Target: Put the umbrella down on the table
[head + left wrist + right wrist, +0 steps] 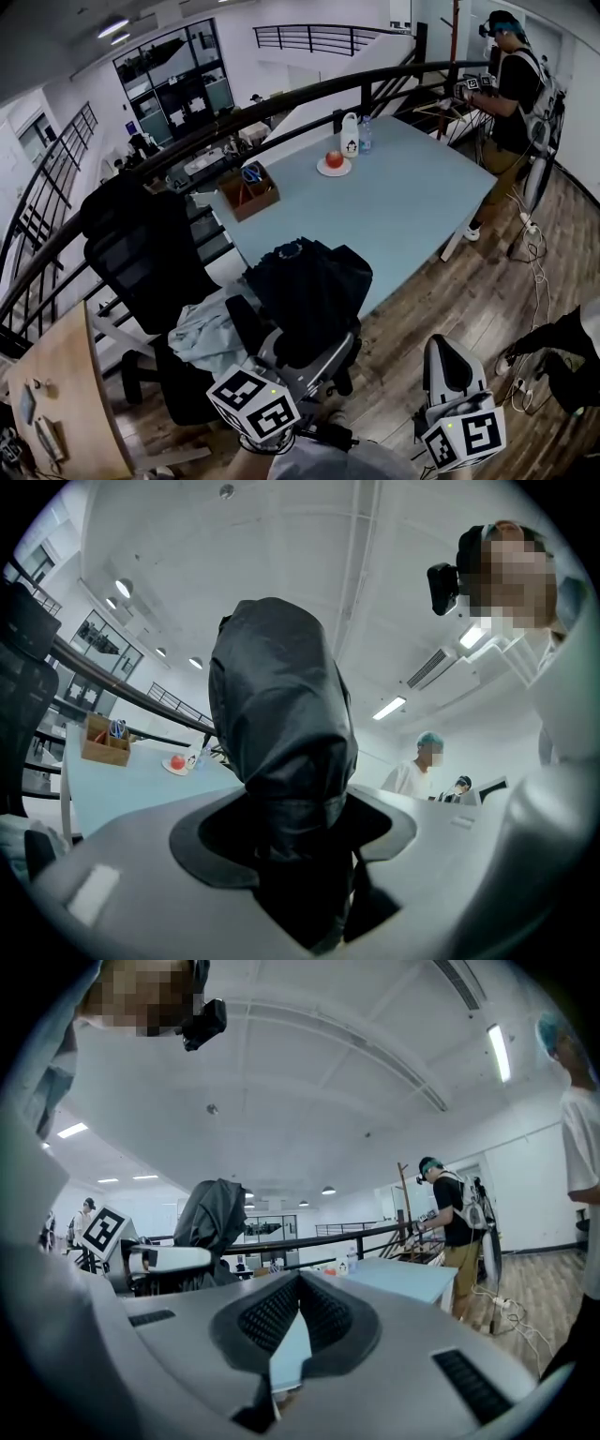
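Holding the umbrella (pixel 311 292) upright in my left tongs (pixel 281 361), which are clamped on its lower end. It's black crinkled fabric, bunched into a fat, soft bundle. It hangs over the near corner of the smooth pale-blue counter (pixel 412 206) and isn't resting on it as far as I can judge, so the put-down is not yet done. Right tongs (pixel 452 367) sit empty off to the side, ribbed pads (pixel 267 1321) only a sliver apart, leaving the lowering to the left, I reckon.
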Demonstrator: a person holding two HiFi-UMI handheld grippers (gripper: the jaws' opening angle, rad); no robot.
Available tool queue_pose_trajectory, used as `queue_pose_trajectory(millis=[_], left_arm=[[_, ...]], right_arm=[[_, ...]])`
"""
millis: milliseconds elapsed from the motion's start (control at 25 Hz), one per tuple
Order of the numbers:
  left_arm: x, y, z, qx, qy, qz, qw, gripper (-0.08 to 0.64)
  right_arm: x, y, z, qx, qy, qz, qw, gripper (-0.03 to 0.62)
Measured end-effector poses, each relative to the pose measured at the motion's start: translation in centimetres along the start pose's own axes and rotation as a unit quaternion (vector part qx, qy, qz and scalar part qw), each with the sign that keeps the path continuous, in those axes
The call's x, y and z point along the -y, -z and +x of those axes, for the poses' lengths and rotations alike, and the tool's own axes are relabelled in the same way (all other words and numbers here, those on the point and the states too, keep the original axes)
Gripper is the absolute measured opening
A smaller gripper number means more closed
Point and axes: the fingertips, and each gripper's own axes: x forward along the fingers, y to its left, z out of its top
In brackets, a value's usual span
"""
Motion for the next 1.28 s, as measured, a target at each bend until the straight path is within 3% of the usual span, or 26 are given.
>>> queue_pose_trajectory(millis=[920, 1280], left_arm=[[-7.0, -0.6, -2.0, 0.019, -0.089, -0.011, 0.9958, 0.275], [-8.4, -0.2, 0.8, 0.031, -0.144, -0.02, 0.9889, 0.275]], right_arm=[[-4.2, 0.6, 8.6, -0.019, -0.103, -0.013, 0.994, 0.0], [-1.7, 0.6, 12.5, -0.023, -0.165, -0.014, 0.986, 0.0]])
